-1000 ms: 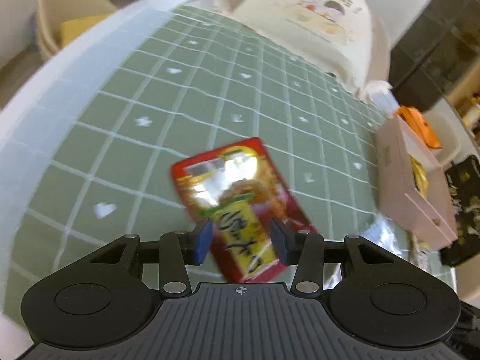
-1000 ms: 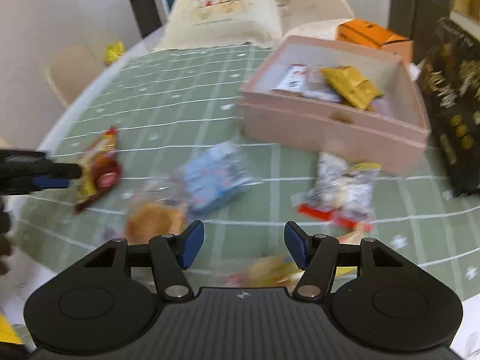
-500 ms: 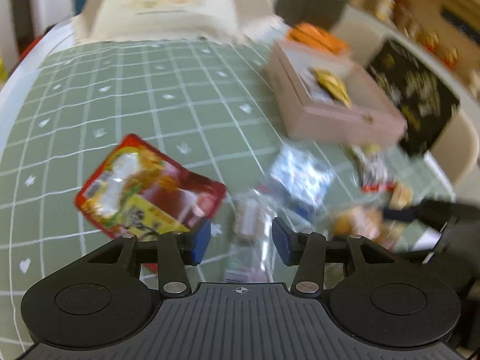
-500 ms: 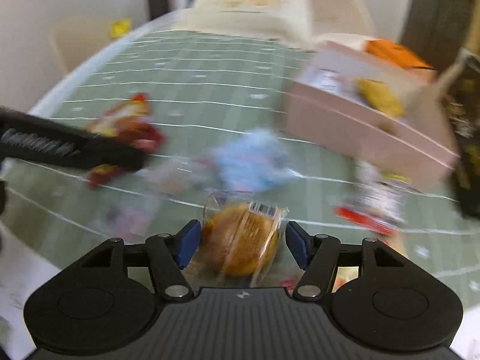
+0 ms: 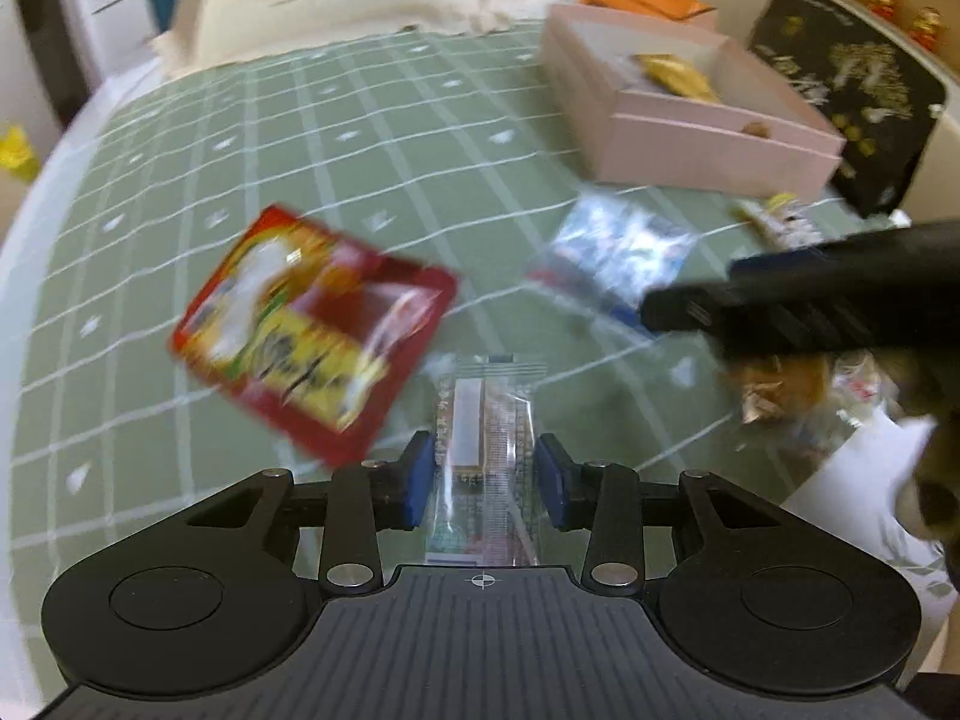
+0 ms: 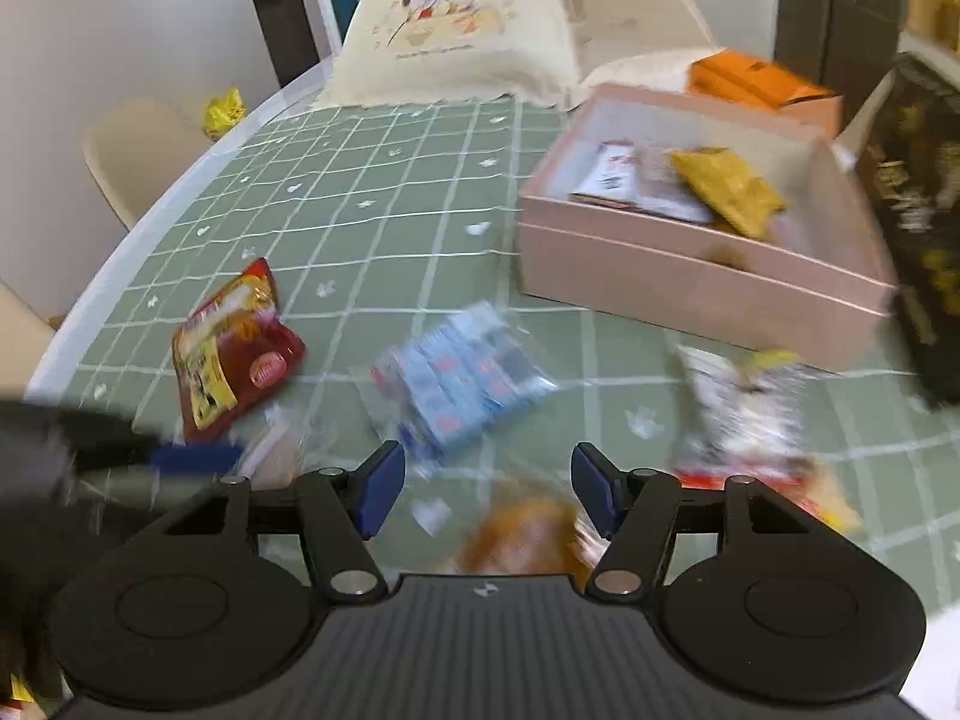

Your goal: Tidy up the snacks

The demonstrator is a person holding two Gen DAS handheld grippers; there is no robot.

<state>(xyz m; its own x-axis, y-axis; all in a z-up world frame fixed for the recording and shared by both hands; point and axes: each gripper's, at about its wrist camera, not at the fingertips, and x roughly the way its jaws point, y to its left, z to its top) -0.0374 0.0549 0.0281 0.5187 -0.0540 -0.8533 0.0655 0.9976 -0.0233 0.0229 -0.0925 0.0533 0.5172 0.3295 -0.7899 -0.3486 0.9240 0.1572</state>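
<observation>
My left gripper (image 5: 483, 474) is open, its jaws either side of a clear-wrapped snack bar (image 5: 483, 420) lying on the green checked tablecloth (image 5: 300, 120). A red and yellow snack pouch (image 5: 312, 324) lies just left of it. My right gripper (image 6: 483, 492) is open over an orange bun in clear wrap (image 6: 528, 531). A blue and white packet (image 6: 462, 378) lies ahead. The pink box (image 6: 690, 276) holds a yellow packet (image 6: 726, 189) and a white one.
A white and red snack packet (image 6: 744, 414) lies right of the right gripper. A black box (image 6: 924, 222) stands at the far right, an orange box (image 6: 762, 84) behind the pink one. Chairs ring the table's far edge.
The left gripper swung from the red pouch over to the clear-wrapped bar. The right gripper pulled back slightly; the bun now sits lower between its jaws.
</observation>
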